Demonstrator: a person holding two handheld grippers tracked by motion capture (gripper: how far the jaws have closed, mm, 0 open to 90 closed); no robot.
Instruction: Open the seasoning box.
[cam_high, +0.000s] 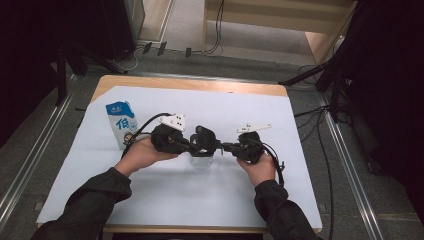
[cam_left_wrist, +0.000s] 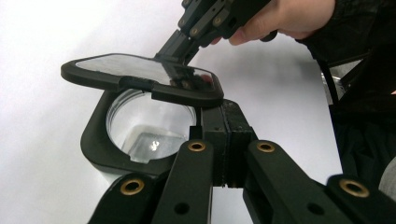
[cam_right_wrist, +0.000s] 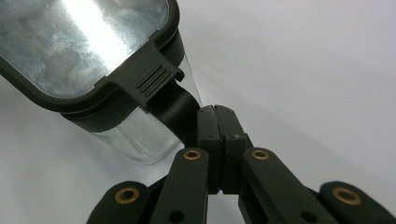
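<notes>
A: Item one: clear container (cam_high: 202, 161), count one, standing at the bench (cam_high: 300, 150) centre. Black hinged lid (cam_left_wrist: 140, 77), count one, tilted part-open above the mouth.

B: Grippers, count two. Left gripper (cam_high: 192, 146) comes in from nine o'clock, fingers (cam_left_wrist: 219, 140) closed together by the collar; I cannot tell what, if anything, they pinch. Right gripper (cam_high: 225, 146), from three o'clock, fingers (cam_right_wrist: 218, 140) shut, tips against the lid's latch side.

A: Step in hand, by my reading: opening the lid. Next move likely needs the container steadied while the lid swings fully back.

B: Milk carton (cam_high: 122, 123), count one, upright at nine o'clock, well apart.
</notes>
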